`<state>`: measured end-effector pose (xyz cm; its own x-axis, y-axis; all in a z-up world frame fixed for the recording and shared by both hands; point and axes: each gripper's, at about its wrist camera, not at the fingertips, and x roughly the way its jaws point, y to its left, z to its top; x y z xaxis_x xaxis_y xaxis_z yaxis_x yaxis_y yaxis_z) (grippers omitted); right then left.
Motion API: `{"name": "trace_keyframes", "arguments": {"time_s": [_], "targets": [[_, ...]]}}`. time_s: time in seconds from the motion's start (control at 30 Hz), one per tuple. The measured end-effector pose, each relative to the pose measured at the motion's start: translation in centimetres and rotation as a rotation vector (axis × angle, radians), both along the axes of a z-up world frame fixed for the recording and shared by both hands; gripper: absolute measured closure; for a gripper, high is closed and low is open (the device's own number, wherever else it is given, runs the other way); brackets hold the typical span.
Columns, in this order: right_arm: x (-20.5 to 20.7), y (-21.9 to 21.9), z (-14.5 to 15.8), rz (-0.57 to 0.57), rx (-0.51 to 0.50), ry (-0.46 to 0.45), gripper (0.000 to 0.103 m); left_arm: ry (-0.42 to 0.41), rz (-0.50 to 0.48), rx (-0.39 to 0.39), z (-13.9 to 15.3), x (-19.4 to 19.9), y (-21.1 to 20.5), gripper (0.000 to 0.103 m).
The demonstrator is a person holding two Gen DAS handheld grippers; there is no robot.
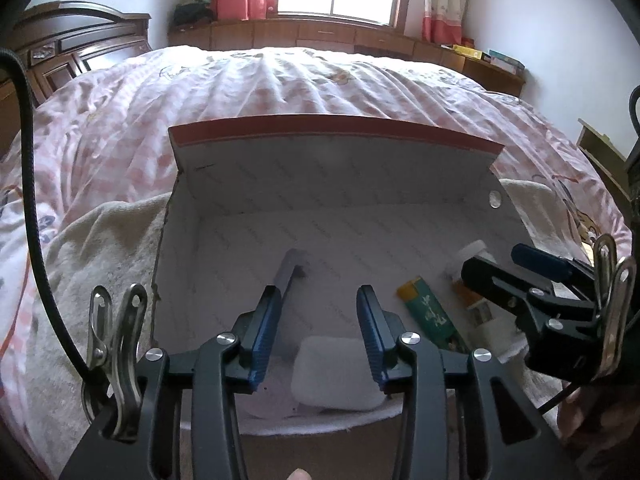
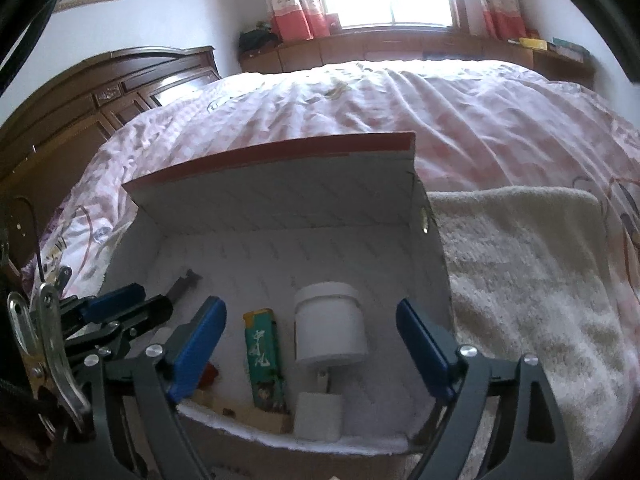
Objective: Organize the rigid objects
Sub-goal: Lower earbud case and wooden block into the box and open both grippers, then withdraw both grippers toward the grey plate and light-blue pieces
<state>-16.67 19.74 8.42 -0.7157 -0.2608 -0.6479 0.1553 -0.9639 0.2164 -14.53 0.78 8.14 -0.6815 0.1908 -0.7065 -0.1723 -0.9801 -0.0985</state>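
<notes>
An open white cardboard box (image 1: 332, 204) with a red-edged lid sits on a towel on the bed; it also shows in the right wrist view (image 2: 280, 216). Inside lie a white rounded case (image 1: 336, 376), a green and yellow lighter-like pack (image 1: 430, 316) (image 2: 264, 356), a white jar (image 2: 330, 328), a small white block (image 2: 318, 416) and a grey tool (image 1: 286, 270). My left gripper (image 1: 318, 320) is open and empty above the white case. My right gripper (image 2: 310, 332) is open and empty, its fingers either side of the jar and green pack.
The box rests on a cream towel (image 2: 516, 276) over a pink checked bedspread (image 1: 304, 80). A dark wooden headboard (image 2: 104, 88) is at the left. A wooden sill (image 1: 320, 36) with books runs under the window.
</notes>
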Motion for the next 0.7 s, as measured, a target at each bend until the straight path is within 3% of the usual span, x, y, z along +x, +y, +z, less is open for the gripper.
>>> {"name": "trace_keyframes", "arguments": {"time_s": [0.7], "targets": [[8.3, -0.5, 1.1, 0.025, -0.015, 0.043, 0.013, 0.019, 0.015, 0.005, 1.7, 6.5, -1.8, 0.063]]}}
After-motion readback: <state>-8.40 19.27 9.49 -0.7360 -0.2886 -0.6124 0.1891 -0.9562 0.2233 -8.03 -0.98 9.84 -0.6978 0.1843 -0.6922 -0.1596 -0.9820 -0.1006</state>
